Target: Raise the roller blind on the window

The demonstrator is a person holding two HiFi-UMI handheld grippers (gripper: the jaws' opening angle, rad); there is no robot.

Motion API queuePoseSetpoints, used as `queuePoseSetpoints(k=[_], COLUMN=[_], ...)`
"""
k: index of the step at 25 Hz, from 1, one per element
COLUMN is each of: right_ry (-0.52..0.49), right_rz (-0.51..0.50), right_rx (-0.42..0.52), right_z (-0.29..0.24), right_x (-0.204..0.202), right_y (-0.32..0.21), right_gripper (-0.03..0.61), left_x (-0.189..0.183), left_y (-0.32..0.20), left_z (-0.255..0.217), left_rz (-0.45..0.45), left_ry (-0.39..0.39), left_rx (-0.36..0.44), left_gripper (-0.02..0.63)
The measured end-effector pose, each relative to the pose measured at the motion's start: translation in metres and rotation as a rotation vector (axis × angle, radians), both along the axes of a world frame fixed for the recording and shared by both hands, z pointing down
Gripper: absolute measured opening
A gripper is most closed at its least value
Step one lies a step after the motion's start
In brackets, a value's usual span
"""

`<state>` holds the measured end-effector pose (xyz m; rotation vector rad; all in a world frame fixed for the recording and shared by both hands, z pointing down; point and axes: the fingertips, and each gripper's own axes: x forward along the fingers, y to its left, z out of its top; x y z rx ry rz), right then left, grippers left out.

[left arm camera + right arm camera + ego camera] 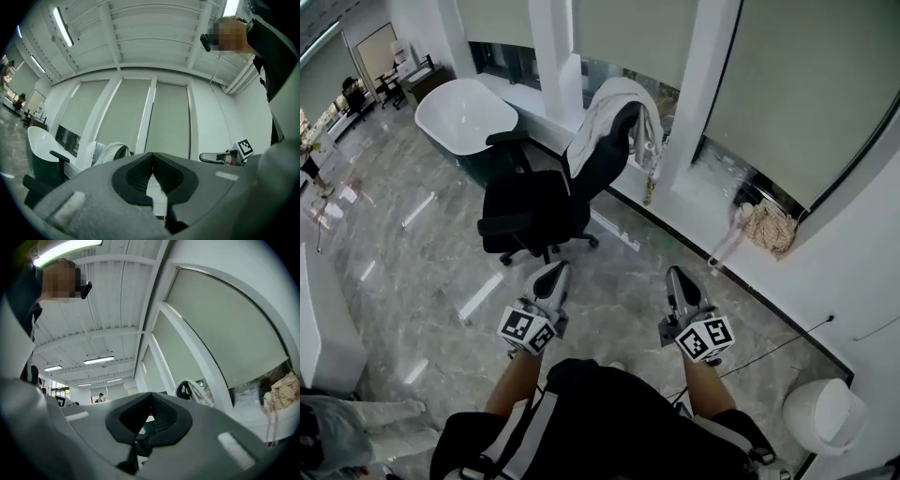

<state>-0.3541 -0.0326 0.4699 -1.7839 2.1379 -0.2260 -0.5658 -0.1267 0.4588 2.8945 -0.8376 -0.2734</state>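
Claws are both sitting fully closed w/ nothing btwn the pads. L claw (554,272) (152,163) and R claw (678,275) (150,405) are pointing fwd side by side over the grey floor (422,272), on the person's side of the black office chair (534,202) and clear of it. Neither is touching anything.

Roller blind (787,84) (225,329) is hanging beyond the chair and to its right. It is covering most of the window and leaving a strip of glass showing at the bottom. More blinds (171,119) are hanging along the same wall behind the chair, also lowered.

White jacket (605,117) is draping over the chair's backrest. Bag (769,227) is resting on the sill (717,192) right of the chair, under the blind's lower edge. White tub (464,112) is standing beyond the chair, to its left.
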Motion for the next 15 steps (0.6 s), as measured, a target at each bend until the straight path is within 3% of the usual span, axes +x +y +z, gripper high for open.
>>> queuePoseSetpoints(k=[6,15], right_ry=[-0.004,-0.003], right_rz=[0.179,0.36], right_rx=[-0.022,-0.065], right_z=[0.007,0.023], right_x=[0.064,0.112], right_y=[0.041,0.052], right_gripper=[0.0,0.0], left_x=[0.074,0.165], left_y=[0.0,-0.012], left_z=[-0.003,0.014], left_rz=[0.159,0.374], left_ry=[-0.006,-0.002], left_rx=[0.001,-0.041], left_gripper=[0.002,0.002])
